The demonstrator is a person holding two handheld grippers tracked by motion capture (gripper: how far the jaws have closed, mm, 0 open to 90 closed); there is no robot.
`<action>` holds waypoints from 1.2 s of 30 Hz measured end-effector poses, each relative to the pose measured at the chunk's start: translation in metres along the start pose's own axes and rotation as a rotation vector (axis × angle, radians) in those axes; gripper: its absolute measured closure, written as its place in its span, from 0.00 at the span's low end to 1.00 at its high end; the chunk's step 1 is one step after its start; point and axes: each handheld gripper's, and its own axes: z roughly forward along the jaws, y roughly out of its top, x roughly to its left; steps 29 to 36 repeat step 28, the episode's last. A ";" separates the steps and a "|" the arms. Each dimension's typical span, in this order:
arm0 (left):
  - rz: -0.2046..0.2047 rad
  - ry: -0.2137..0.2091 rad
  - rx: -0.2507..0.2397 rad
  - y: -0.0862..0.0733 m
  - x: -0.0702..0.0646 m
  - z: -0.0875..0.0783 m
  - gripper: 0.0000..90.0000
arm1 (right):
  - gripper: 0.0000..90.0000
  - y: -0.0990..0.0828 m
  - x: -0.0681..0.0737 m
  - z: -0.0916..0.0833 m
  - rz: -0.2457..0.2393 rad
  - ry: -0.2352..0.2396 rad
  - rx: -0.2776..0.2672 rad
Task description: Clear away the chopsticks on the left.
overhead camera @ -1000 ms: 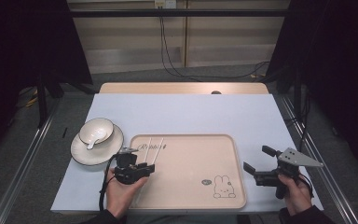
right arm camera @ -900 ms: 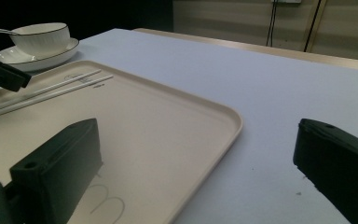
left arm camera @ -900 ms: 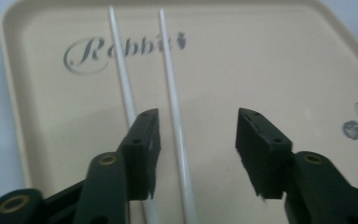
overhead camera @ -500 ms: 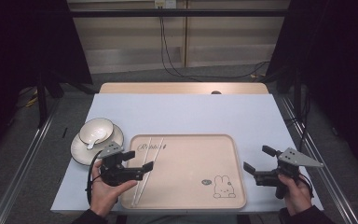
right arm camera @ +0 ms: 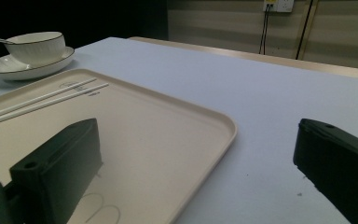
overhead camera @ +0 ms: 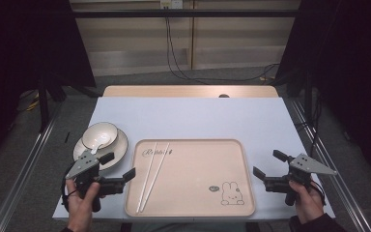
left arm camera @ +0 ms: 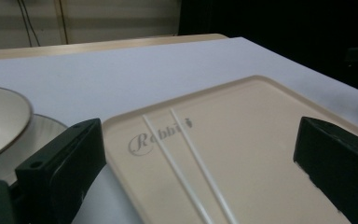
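The left gripper (overhead camera: 117, 170) is sitting low at the desk's (overhead camera: 188, 116) near left corner, jaws spread wide and empty, beside the tray's (overhead camera: 198, 203) left edge. The white chopsticks (overhead camera: 153, 175) are lying along the tray's left side, just beyond those jaws. The right gripper (overhead camera: 269, 163) is resting wide open and empty off the tray's right edge. A bowl (overhead camera: 99, 135) with a spoon is standing on a plate (overhead camera: 118, 147) near the left edge.

Evenly lit from overhead on the pale surface (overhead camera: 193, 116); dark, murky surroundings. Soft, faint shadows. Slightly grainy throughout. Blurred black jaws nearest each claw camera; no glare.
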 end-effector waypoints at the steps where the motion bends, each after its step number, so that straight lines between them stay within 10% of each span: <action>1: 0.010 0.000 -0.017 -0.002 0.002 -0.005 0.02 | 0.01 0.000 0.000 0.000 0.000 0.000 0.000; 4: 0.011 -0.042 -0.037 -0.006 0.010 -0.019 0.02 | 0.01 0.000 0.000 0.000 -0.003 0.001 -0.004; 11: -0.049 0.030 -0.103 -0.018 0.016 -0.044 0.02 | 0.01 0.000 0.001 -0.001 -0.013 -0.002 -0.022; 16: -0.008 0.054 -0.111 -0.031 0.017 -0.060 0.02 | 0.01 0.000 0.001 -0.003 -0.023 -0.005 -0.044; 36: -0.065 0.069 -0.100 -0.037 0.030 -0.063 0.01 | 0.01 -0.001 -0.001 -0.005 -0.032 -0.002 -0.081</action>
